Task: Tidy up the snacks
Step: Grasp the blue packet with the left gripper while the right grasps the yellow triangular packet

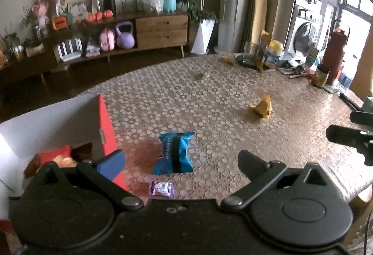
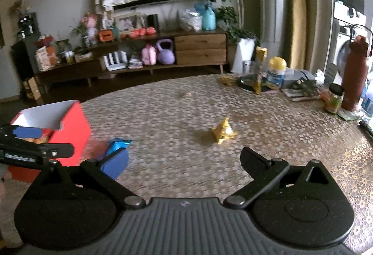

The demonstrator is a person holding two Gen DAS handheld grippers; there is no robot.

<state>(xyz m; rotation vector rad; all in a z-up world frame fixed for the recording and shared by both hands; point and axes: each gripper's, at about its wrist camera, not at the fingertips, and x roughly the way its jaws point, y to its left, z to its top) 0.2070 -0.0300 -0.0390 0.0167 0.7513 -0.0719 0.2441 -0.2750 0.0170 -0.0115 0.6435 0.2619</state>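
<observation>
Both pairs of fingers stood spread wide and empty: our left gripper (image 1: 181,159) hung low over the blue snack packet (image 1: 174,153), and our right gripper (image 2: 184,159) faced the open middle of the table (image 2: 268,138) with nothing between its tips. We judged the left was lined up to take the blue packet, which lay flat just beside the red box (image 1: 109,136). A small purple wrapped candy (image 1: 162,188) lay nearer to us, close under the gripper body. Further out, well apart from both, a crumpled yellow packet (image 2: 223,132) sat alone on the patterned cloth; the right gripper pointed roughly toward it, so that seemed its likely share of the work. The red box stood open at the table's left edge with an orange-red packet (image 1: 56,157) already inside, which suggested it was our collecting bin. Along the far right side stood a maroon flask (image 2: 354,75), a yellow-lidded tub (image 2: 276,73) and loose clutter, none of it near our reach.
</observation>
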